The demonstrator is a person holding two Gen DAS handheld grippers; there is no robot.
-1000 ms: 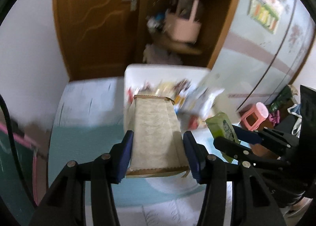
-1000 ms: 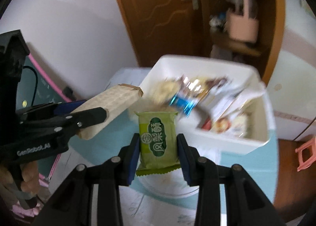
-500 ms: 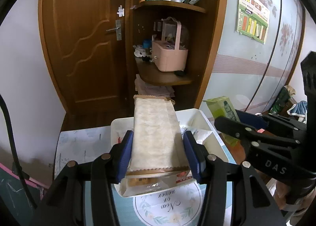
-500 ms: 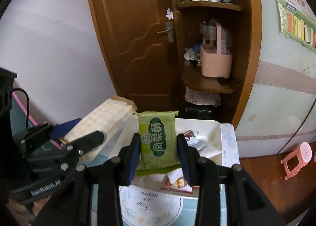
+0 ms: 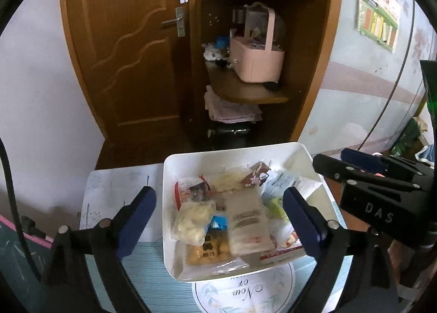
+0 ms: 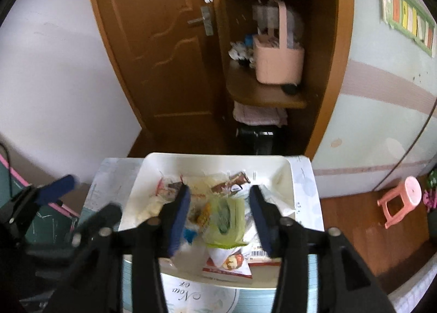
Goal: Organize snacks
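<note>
Beige wafer packet (image 5: 250,227): long crinkle-edged wrapper, lying blurred on top of the heap inside the bin, between the left fingers but untouched by them.
Green snack packet (image 6: 225,221): flat pale-green wrapper, blurred, over the pile in the bin, in the gap between the right fingers, free of both.
White plastic bin (image 5: 169,195): rectangular, open-topped, sitting on the tabletop; holds every snack in view.
Bin contents: pale puffed-snack bag (image 5: 191,221), orange biscuit pack (image 5: 209,252), small blue sachet (image 5: 218,222), brown wrapper (image 5: 256,175), white and red-printed packets along the right side.
Left gripper (image 5: 218,216): fingers spread wide, holding nothing, above the bin's near half.
Right gripper (image 6: 220,213): fingers apart, holding nothing, above the bin.
Step in hand: by my reading, release of both packets into the bin.
Next move: likely calls for lifting both grippers clear of the rim, then seeking any snack outside the bin; none shows here.
Tabletop (image 5: 114,187): pale blue cover with a round printed mat (image 5: 245,294) under the bin's near edge.
</note>
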